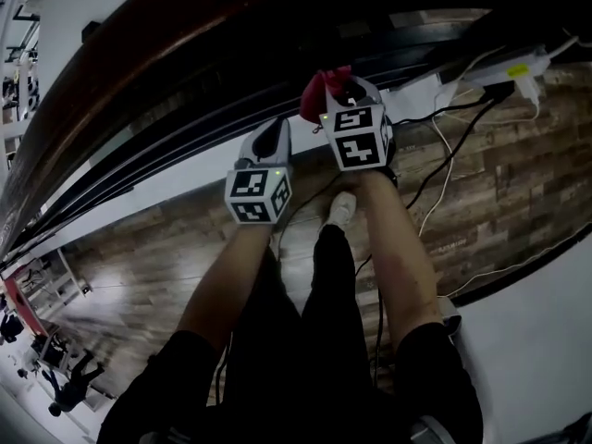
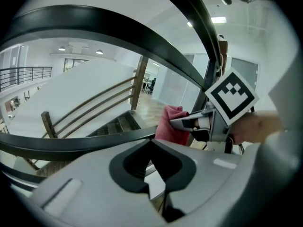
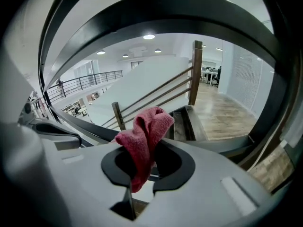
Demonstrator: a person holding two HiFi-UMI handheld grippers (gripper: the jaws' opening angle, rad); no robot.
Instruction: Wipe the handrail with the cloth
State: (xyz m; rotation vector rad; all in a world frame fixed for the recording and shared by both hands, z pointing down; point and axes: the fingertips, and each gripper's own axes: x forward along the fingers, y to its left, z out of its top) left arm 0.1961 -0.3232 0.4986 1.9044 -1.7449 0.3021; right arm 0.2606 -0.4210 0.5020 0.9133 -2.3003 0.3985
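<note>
Left gripper (image 2: 151, 144): jaws pressed together with nothing between them; in the head view it is held up close under the rail, just beside the other gripper and a little lower
Left cube (image 1: 259, 194): black-and-white square markers, facing the head camera
Arms (image 1: 227, 276): two bare forearms reach up from the bottom of the head view, one to each gripper
Trousers (image 1: 324, 340): dark, between and below the forearms
Right gripper (image 3: 147, 144): jaws pinching a bunched piece of fabric, which sticks up past the tips and hangs down between the pads
Cloth (image 3: 144, 131): red, crumpled, gripped at its middle; in the head view it sits at the lower edge of the rail, and whether it touches cannot be told
Handrail (image 1: 166, 44): broad dark brown band crossing the top of the head view from lower left to upper right, with black bars just beneath it
Stairs (image 3: 182, 122): seen beyond the red fabric, going down beside a wooden post (image 3: 196, 72)
Shoe (image 1: 342, 209): white, on the wooden floor (image 1: 518, 192) between the forearms
Cables (image 1: 444, 165): black and white, trailing over the boards to the right
Power strip (image 1: 513, 67): white, at the upper right, near the foot of the railing
</note>
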